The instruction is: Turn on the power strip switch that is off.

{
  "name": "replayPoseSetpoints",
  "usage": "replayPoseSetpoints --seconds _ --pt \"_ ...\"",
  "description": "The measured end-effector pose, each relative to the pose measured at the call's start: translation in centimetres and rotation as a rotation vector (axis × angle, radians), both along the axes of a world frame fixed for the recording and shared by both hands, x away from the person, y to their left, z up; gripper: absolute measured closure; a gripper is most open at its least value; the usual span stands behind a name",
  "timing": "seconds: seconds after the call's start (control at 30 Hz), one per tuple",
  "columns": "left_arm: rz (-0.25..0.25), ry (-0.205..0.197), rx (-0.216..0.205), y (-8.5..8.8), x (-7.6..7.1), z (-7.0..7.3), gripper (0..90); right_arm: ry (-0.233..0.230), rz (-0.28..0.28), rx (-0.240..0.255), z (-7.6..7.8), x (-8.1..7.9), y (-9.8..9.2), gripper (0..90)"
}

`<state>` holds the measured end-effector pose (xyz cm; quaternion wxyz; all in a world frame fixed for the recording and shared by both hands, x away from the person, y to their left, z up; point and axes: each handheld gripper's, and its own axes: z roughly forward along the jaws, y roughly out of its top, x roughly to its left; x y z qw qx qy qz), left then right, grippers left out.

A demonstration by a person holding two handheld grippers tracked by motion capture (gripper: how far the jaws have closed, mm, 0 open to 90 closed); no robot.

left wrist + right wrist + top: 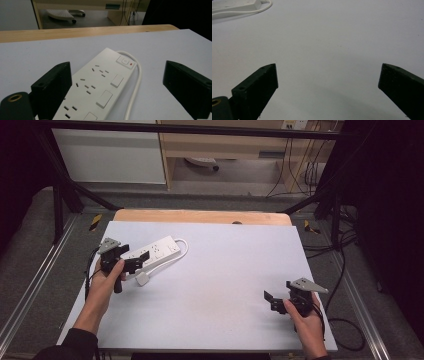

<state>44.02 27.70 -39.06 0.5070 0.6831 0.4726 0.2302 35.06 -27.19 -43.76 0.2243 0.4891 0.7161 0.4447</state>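
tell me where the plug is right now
In the high view the plug lies on the table's left side, just in front of the power strip and right beside the left gripper.

A: From where does the high view look?

B: From above the near edge, forward and down, far enough back to take in the whole table, with floor and shelving at the top of frame.

A: And the left gripper view?

B: Low and close over the table, facing its far edge; the strip sits at lower centre.

A: The right one?

B: Close, tilted down at the table.

A: What is shared?

B: The strip: left of centre from above, and at the upper left corner in the right gripper view.
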Motion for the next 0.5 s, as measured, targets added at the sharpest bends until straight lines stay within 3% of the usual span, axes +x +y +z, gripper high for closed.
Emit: replayPoseSetpoints --seconds 0.5 --pt "-0.042 -0.014 0.040 0.2 -2.8 2.5 8.0 0.002 0.001 0.005 0.0 0.1 0.1 3.0"
